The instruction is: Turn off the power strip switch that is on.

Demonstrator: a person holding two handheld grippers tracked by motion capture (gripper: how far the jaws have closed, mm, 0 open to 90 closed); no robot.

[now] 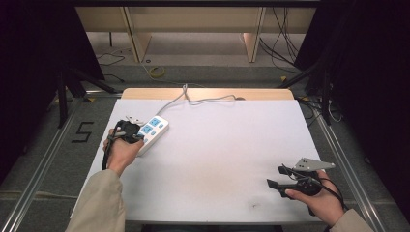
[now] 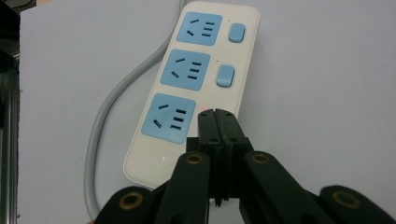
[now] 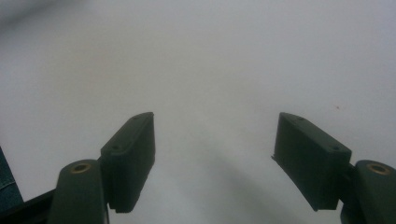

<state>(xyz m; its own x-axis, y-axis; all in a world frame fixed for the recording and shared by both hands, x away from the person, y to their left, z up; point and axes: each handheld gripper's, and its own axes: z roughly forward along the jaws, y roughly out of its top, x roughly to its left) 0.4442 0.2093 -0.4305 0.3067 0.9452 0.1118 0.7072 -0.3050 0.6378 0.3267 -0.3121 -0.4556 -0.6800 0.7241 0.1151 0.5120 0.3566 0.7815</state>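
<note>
My left gripper (image 2: 217, 122), jaws pressed together, rests its tips on the nearest switch of the white three-socket power strip with blue outlets (image 2: 196, 84) at the bench's (image 1: 217, 159) far left. Two far switches appear untouched. My right gripper (image 3: 215, 158) idles spread, near right.

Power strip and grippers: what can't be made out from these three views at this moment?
- Third switch on the power strip: in the left gripper view the closed left gripper covers the spot beside the nearest socket, so contact can't be judged.
- Near end of the strip: high view, hidden under the left hand.
- Cable: its far end drops behind the table edge.
- Right gripper: surface beyond the open jaws is blurred.
</note>
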